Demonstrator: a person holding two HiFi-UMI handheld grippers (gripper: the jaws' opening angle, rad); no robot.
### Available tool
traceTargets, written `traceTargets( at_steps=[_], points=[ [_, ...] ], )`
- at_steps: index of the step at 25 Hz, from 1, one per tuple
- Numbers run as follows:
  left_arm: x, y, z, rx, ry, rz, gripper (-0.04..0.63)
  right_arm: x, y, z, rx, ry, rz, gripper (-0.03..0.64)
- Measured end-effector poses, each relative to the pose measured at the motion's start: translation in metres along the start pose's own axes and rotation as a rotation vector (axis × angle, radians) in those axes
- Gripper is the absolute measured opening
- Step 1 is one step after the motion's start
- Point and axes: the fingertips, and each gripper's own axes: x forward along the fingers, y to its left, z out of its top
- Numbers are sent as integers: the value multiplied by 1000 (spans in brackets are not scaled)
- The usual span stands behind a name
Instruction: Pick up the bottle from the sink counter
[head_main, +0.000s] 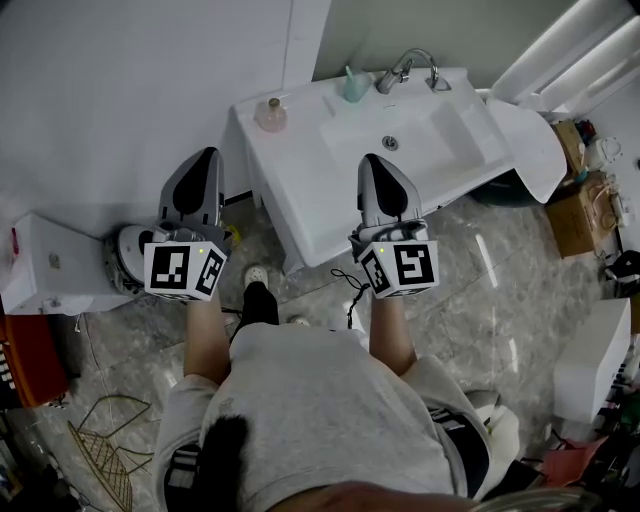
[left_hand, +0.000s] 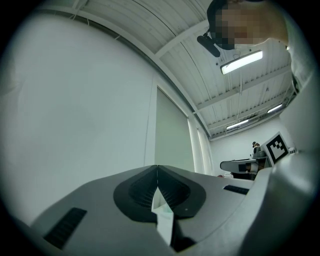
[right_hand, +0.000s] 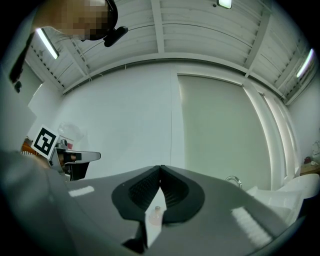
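In the head view a white sink counter (head_main: 300, 190) carries a squat pink bottle (head_main: 270, 115) at its back left corner. A teal bottle (head_main: 354, 85) stands beside the faucet (head_main: 405, 68). My left gripper (head_main: 210, 153) hangs over the floor left of the counter, short of the pink bottle, jaws shut and empty. My right gripper (head_main: 371, 158) is above the counter's front part near the basin, its jaws also shut with nothing in them. Both gripper views aim up at wall and ceiling. A slit below the left gripper (left_hand: 157, 167) shows a teal sliver. Under the right gripper (right_hand: 160, 167) the pink bottle (right_hand: 156, 216) peeks through.
A white toilet tank (head_main: 40, 262) stands at the left with a red box (head_main: 25, 360) in front of it. Cardboard boxes (head_main: 580, 215) and a white cabinet (head_main: 590, 360) are at the right. A wire basket (head_main: 100, 465) lies on the marble floor by my left leg.
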Motion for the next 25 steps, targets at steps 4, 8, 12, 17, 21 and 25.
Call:
traceTargets(
  at_steps=[4, 8, 12, 17, 21, 25],
  points=[
    [37, 23, -3, 0, 5, -46, 8, 35, -6, -4, -13, -4, -30, 9],
    [72, 44, -8, -2, 8, -88, 9, 68, -12, -10, -17, -6, -64, 9],
    [104, 62, -17, -10, 21, -124, 9, 98, -18, -17, -20, 0, -90, 9],
    [139, 79, -32, -16, 28, -169, 9, 127, -23, -27, -30, 11, -121, 9],
    [162, 93, -60, -36, 43, -201, 9, 146, -21, -41, -32, 36, -139, 9],
    [181, 97, -105, -60, 93, -266, 11, 160, -21, -54, -38, 64, -157, 9]
  ],
)
